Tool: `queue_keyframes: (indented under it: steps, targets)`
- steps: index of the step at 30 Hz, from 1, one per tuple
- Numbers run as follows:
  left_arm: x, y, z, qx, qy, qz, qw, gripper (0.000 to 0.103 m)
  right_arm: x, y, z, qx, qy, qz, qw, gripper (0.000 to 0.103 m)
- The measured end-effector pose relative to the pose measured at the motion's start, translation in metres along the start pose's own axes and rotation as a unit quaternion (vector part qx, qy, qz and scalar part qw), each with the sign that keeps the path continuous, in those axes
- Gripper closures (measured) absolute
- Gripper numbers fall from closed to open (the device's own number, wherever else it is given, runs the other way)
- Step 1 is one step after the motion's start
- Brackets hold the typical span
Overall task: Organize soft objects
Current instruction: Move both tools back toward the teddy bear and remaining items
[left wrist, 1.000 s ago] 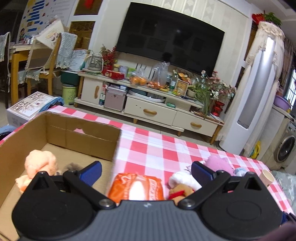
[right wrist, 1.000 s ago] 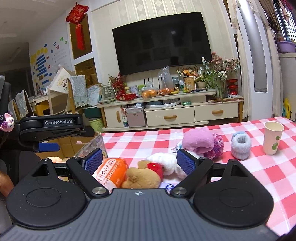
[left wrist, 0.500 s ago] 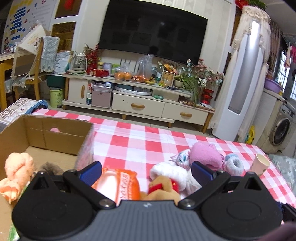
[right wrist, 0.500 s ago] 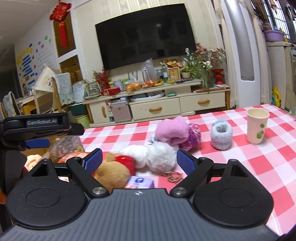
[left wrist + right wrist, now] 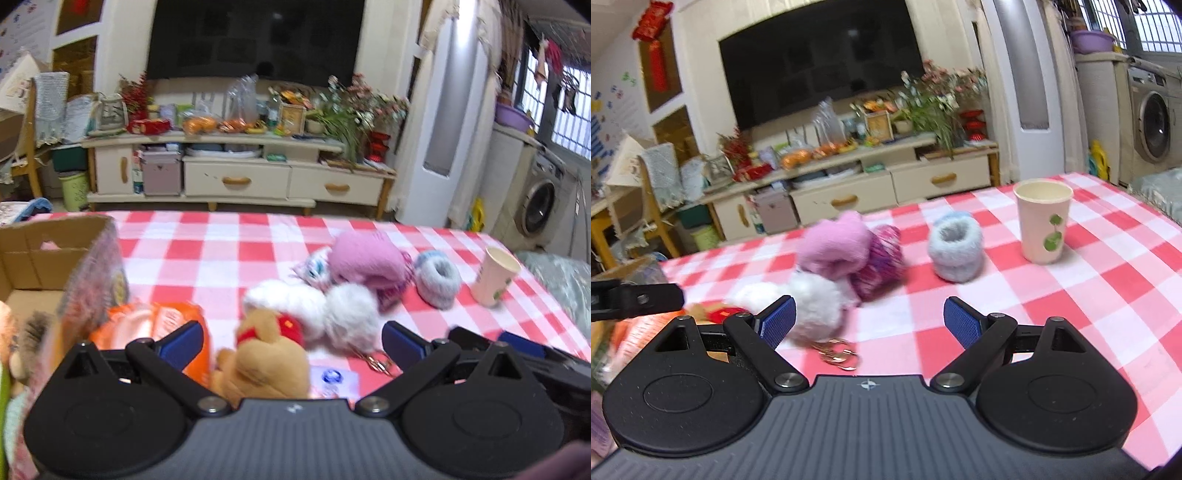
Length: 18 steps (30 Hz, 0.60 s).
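Observation:
My left gripper [image 5: 291, 341] is open and empty, with a brown plush bear with a red bow [image 5: 264, 356] between its fingers. A white fluffy toy [image 5: 325, 310], a pink plush [image 5: 365, 258] and a blue-grey fuzzy ring [image 5: 437, 278] lie beyond on the red-checked tablecloth. An orange packet [image 5: 159, 323] lies beside the cardboard box [image 5: 40, 251] at left, which holds plush toys. My right gripper [image 5: 870, 321] is open and empty, low over the cloth, right of the white toy [image 5: 812, 299]. The pink plush [image 5: 836, 245] and the ring [image 5: 955, 253] lie ahead of it.
A paper cup [image 5: 1043, 221] stands at the right of the table. A key ring [image 5: 836, 352] lies near my right gripper. A small blue-and-white packet [image 5: 332, 378] lies by the bear. A TV cabinet [image 5: 236, 177] stands beyond the table's far edge.
Both grippers have swung to the right, away from the box and toward the pile of soft toys. The bear now sits between the left fingers. Both stay open.

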<state>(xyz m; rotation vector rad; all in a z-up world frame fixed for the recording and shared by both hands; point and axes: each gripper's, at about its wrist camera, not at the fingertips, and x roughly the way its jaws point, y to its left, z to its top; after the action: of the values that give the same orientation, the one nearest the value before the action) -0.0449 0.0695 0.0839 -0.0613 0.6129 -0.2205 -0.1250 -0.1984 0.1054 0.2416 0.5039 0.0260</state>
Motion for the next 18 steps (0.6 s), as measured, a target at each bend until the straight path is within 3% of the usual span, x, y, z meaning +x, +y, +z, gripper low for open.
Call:
queue_keyframes:
  steps: [7, 12, 18]
  targets:
    - [0.000, -0.030, -0.020, 0.040, 0.020, -0.009, 0.9990, 0.001, 0.014, -0.017, 0.003, -0.002, 0.012, -0.015, 1.000, 0.000]
    - [-0.001, -0.042, -0.032, 0.039, 0.028, 0.001, 0.9988, 0.001, 0.028, -0.029, 0.009, 0.005, 0.012, -0.020, 1.000, 0.000]
    - [0.014, -0.046, -0.048, 0.030, 0.064, 0.007, 0.9975, 0.004, 0.045, -0.039, 0.020, 0.002, -0.003, -0.030, 1.000, 0.000]
